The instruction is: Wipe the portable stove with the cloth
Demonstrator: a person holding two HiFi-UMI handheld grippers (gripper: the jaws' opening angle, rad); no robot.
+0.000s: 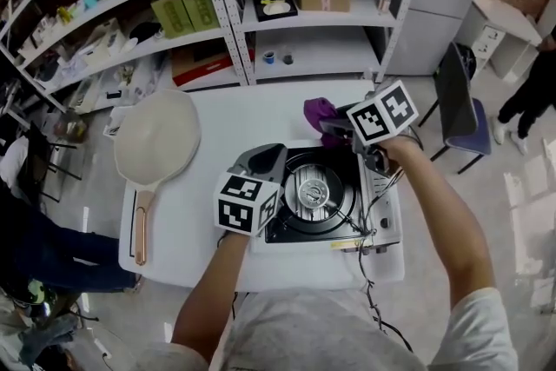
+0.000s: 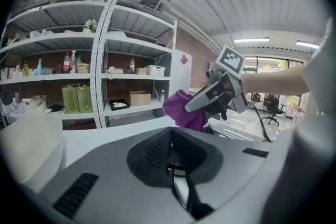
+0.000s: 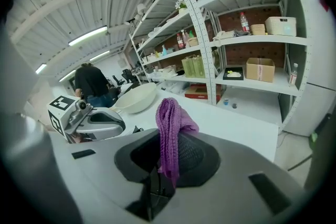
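The portable stove (image 1: pixel 317 194), silver with a black round burner, sits on the white table (image 1: pixel 200 239) in front of me. My right gripper (image 1: pixel 337 131) hovers over the stove's far edge, shut on a purple cloth (image 1: pixel 318 110) that bunches out past its jaws. The right gripper view shows the cloth (image 3: pixel 171 126) hanging from between the jaws of the right gripper (image 3: pixel 157 178). My left gripper (image 1: pixel 265 157) is at the stove's left edge, jaws together with nothing in them. The left gripper view looks across its jaws (image 2: pixel 171 166) at the cloth (image 2: pixel 182 108).
A large pale pan (image 1: pixel 158 137) with a wooden handle lies on the table's left part. White shelving (image 1: pixel 261 22) with boxes and bottles stands behind the table. A dark chair (image 1: pixel 458 104) and a person (image 1: pixel 532 91) are off to the right.
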